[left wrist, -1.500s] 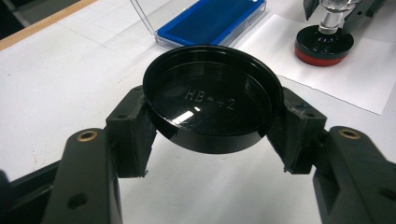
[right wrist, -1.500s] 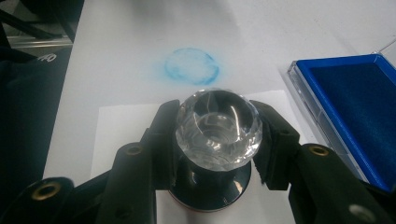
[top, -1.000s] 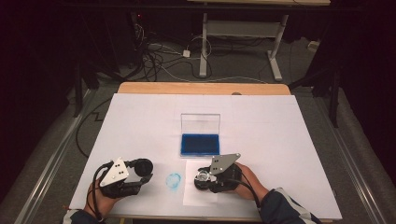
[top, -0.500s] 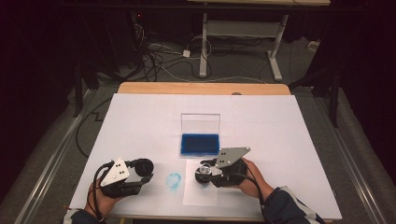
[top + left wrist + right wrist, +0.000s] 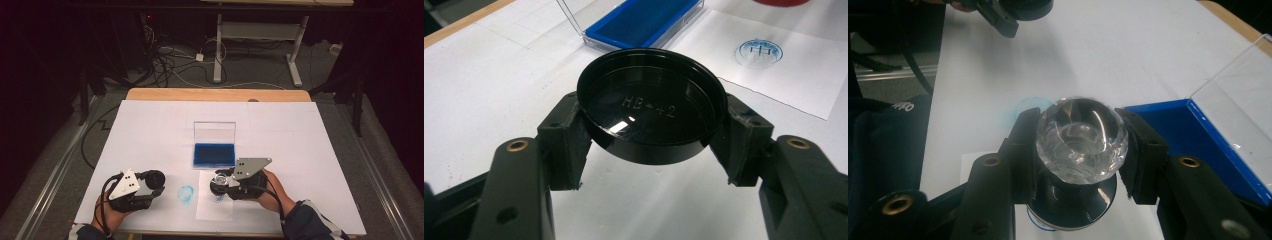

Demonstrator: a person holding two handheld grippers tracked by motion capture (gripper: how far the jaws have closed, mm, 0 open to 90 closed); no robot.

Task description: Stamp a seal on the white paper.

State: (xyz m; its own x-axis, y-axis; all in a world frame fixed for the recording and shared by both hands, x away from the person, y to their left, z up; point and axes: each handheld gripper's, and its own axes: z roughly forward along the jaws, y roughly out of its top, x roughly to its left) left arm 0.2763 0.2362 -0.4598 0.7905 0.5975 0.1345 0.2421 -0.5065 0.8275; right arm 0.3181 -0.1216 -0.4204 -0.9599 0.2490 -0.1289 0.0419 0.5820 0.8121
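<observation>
My right gripper [image 5: 1082, 140] is shut on a round stamp [image 5: 1080, 137] with a clear faceted knob and a dark base. It holds the stamp over a white paper sheet [image 5: 215, 207] near the table's front edge. A blue print [image 5: 1040, 222] shows on the paper by the stamp's base. My left gripper [image 5: 651, 125] is shut on a black round cap [image 5: 651, 112] marked HB-42, and rests at the front left [image 5: 150, 182]. A blue ink pad [image 5: 214, 154] in an open clear case lies just beyond the stamp [image 5: 220, 180].
A round blue stamp mark [image 5: 186, 192] sits on the white table cover [image 5: 150, 130] between the two grippers. The ink pad's clear lid [image 5: 215, 132] stands upright behind it. Cables and a table frame lie on the floor beyond the far edge.
My right gripper with the stamp has shifted slightly up and away, toward the ink pad. The left gripper and cap have not moved.
</observation>
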